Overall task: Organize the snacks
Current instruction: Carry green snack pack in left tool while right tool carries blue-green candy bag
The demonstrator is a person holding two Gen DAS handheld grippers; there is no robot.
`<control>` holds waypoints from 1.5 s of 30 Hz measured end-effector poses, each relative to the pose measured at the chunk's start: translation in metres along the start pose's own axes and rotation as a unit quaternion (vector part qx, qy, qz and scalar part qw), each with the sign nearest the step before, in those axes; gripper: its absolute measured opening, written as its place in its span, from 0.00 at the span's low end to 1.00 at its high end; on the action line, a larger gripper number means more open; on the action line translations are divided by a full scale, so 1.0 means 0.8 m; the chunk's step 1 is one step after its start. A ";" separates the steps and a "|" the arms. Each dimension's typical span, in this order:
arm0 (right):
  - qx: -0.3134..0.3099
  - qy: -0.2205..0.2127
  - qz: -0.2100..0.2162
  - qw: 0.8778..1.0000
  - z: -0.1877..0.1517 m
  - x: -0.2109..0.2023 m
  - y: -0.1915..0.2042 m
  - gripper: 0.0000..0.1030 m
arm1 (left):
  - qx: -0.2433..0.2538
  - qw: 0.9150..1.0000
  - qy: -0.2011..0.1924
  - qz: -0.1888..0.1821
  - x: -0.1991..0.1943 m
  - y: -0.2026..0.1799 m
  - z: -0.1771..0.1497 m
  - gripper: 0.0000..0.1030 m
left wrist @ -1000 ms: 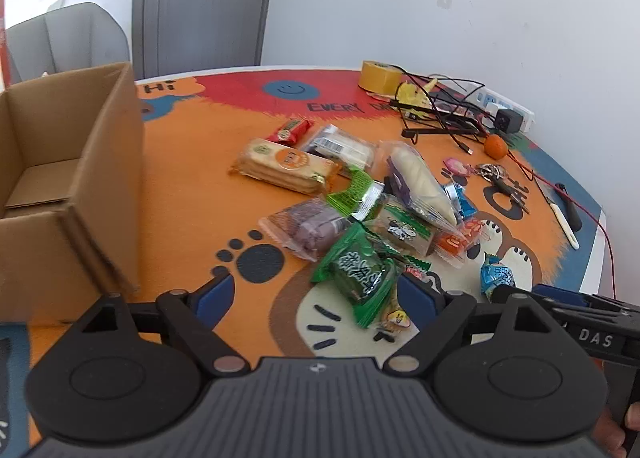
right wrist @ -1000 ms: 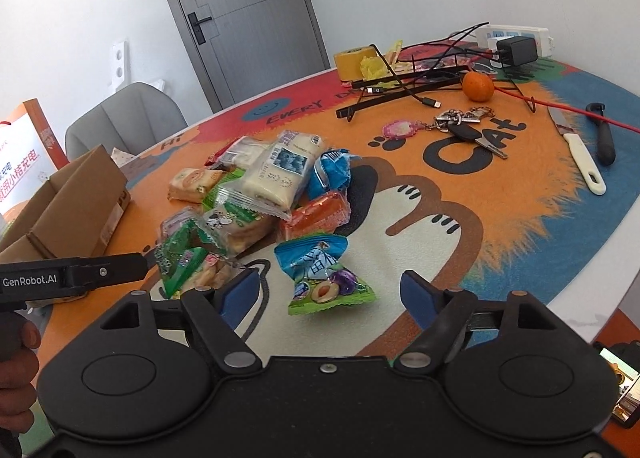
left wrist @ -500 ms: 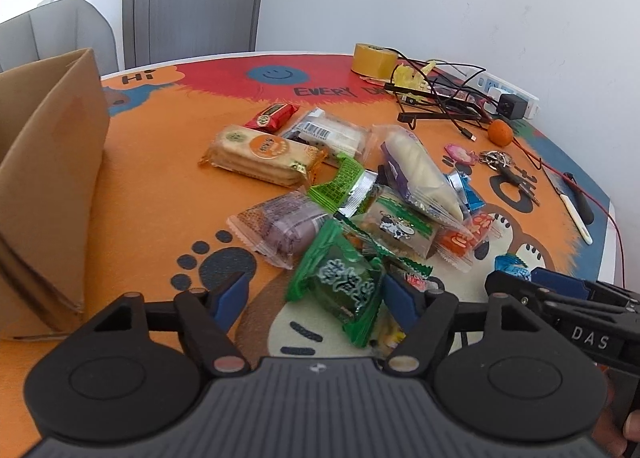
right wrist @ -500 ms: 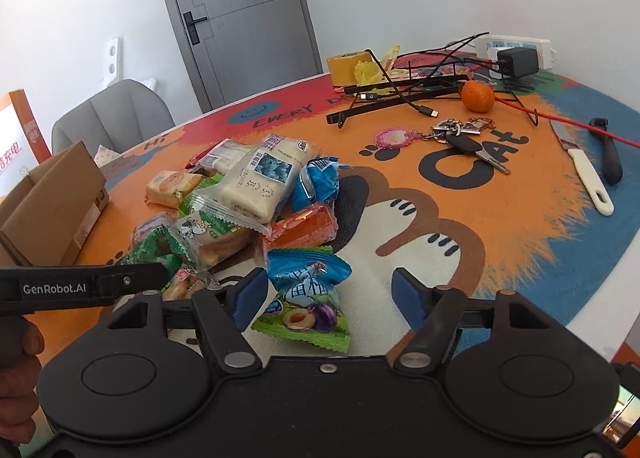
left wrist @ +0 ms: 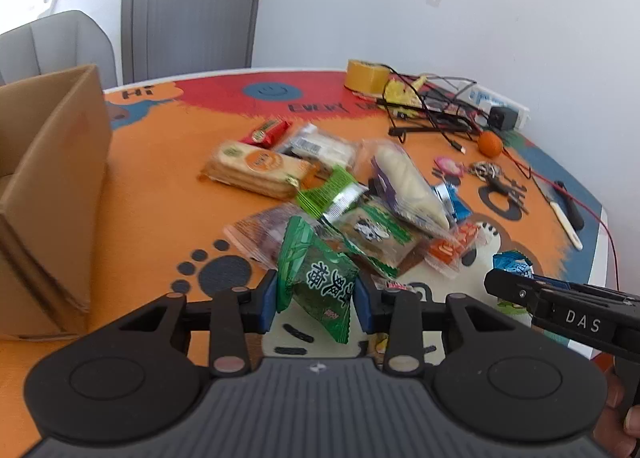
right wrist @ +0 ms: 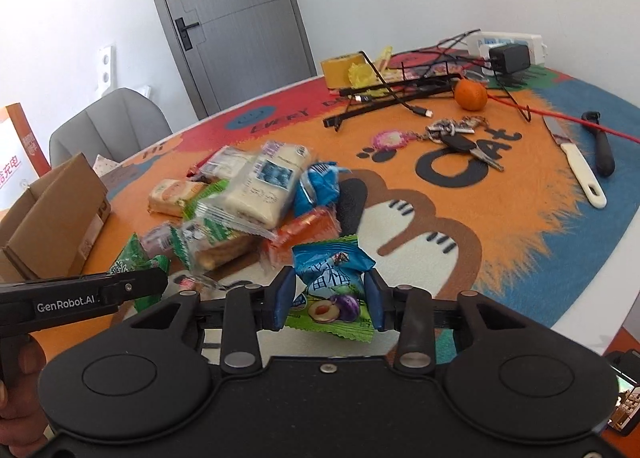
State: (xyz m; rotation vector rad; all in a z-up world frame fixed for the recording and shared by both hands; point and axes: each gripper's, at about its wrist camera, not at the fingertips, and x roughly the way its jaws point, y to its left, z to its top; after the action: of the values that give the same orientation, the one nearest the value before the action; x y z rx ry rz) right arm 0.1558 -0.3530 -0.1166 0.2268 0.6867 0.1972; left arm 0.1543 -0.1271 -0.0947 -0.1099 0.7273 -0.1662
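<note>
A heap of wrapped snacks (left wrist: 360, 194) lies mid-table on the orange cartoon mat. My left gripper (left wrist: 315, 300) is closing its jaws, and the blue pads press both sides of a green snack packet (left wrist: 320, 278) at the heap's near edge. My right gripper (right wrist: 329, 304) is closing too, its pads squeezing a blue plum-candy packet (right wrist: 332, 286) on the heap's right side. Each gripper shows in the other's view: the right one (left wrist: 560, 306) and the left one (right wrist: 80, 298). An open cardboard box (left wrist: 48, 186) stands at the left.
At the back lie a yellow tape roll (left wrist: 367, 76), tangled cables with a power strip (right wrist: 504, 48), an orange (right wrist: 471, 95) and keys (right wrist: 460, 138). A white-handled knife (right wrist: 576, 162) and a black tool (right wrist: 600, 144) lie at the right. A grey chair (left wrist: 56, 42) stands behind the table.
Both grippers' jaws have narrowed from wide apart onto their packets. The left gripper edged forward to the green packet, which now stands crumpled between its pads. The blue packet is pinched likewise.
</note>
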 end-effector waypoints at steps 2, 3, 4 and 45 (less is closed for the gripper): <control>-0.004 -0.006 0.004 1.000 0.002 -0.004 0.006 0.37 | -0.005 1.000 -0.005 0.000 -0.007 0.005 0.001 0.37; -0.006 -0.009 0.006 1.000 0.003 -0.006 0.009 0.37 | -0.007 1.000 -0.008 0.001 -0.011 0.007 0.002 0.37; -0.007 -0.011 0.008 1.000 0.005 -0.008 0.012 0.37 | -0.008 1.000 -0.012 0.003 -0.015 0.008 0.003 0.37; -0.054 -0.062 0.118 0.990 0.054 -0.014 0.169 0.37 | -0.069 0.986 -0.141 0.058 -0.144 0.119 0.040 0.35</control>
State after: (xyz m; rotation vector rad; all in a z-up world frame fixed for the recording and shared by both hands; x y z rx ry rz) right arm 0.1615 -0.2322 -0.0407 0.2135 0.5229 0.4425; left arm 0.1019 -0.0108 -0.0105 -0.2171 0.4600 0.0126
